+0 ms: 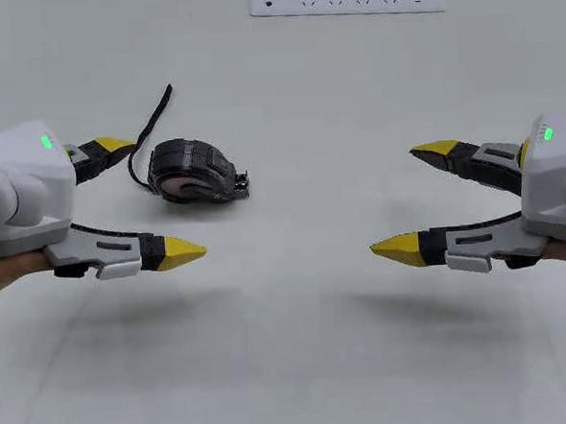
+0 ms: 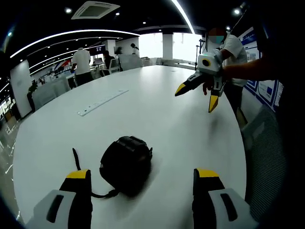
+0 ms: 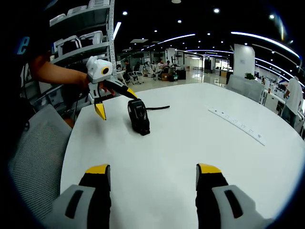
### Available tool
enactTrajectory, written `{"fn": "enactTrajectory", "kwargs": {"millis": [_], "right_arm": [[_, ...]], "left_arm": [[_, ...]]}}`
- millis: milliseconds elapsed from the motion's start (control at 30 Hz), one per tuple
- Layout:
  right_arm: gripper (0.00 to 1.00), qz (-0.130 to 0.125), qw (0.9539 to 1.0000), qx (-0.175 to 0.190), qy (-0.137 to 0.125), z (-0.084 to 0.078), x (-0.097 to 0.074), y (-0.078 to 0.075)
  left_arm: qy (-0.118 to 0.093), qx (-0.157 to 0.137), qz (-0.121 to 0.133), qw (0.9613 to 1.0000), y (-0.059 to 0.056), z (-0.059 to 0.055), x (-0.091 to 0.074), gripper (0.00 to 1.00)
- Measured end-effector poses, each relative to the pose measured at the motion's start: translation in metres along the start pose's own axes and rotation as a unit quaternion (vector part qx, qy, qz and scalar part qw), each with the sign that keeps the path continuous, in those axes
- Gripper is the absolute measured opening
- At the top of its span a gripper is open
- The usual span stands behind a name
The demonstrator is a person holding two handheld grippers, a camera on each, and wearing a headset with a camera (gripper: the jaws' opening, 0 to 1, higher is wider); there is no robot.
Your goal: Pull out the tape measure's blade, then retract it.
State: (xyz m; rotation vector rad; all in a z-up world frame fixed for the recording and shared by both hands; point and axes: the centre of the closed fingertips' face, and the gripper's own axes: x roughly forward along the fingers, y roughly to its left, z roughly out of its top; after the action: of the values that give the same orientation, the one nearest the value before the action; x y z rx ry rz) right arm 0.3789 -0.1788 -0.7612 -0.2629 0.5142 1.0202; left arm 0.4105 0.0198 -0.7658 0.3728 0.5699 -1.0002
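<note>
gripper views face each other across tape measure [image 1: 192, 169].

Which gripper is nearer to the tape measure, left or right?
Left. The left gripper hovers right beside the tape measure, which lies just ahead of its open jaws. The right gripper is well apart from it, across the table.

The left gripper [image 1: 165, 196] has a big white body with a small green light [image 1: 46, 142] on it. Its two jaws are long. They are light grey near the body, black in the middle and yellow at the pointed tips. A thin black strip curves along one jaw. The right gripper [image 1: 394, 199] looks the same, with a green light [image 1: 547, 133] too. The person wears a dark short sleeve [image 3: 29, 47] with a blue mark.
</note>
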Motion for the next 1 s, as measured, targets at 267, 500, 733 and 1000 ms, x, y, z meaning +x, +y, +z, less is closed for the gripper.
{"fn": "enactTrajectory", "kwargs": {"millis": [267, 500, 733, 1000], "right_arm": [[0.69, 0.020, 0.9996, -0.019, -0.001, 0.006, 0.017, -0.002], [0.66, 0.039, 0.9987, -0.034, -0.003, 0.014, 0.035, 0.000], [0.62, 0.055, 0.9971, -0.054, -0.002, 0.020, 0.054, -0.001], [0.56, 0.067, 0.9953, -0.070, -0.006, 0.027, 0.073, -0.003]], "left_arm": [[0.017, 0.027, -0.019, 0.9993, 0.009, 0.000, 0.010, 0.73], [0.029, 0.044, -0.035, 0.9980, 0.014, 0.000, 0.017, 0.64], [0.051, 0.072, -0.055, 0.9945, 0.020, -0.005, 0.022, 0.55], [0.065, 0.094, -0.072, 0.9908, 0.025, -0.005, 0.028, 0.41]]}}
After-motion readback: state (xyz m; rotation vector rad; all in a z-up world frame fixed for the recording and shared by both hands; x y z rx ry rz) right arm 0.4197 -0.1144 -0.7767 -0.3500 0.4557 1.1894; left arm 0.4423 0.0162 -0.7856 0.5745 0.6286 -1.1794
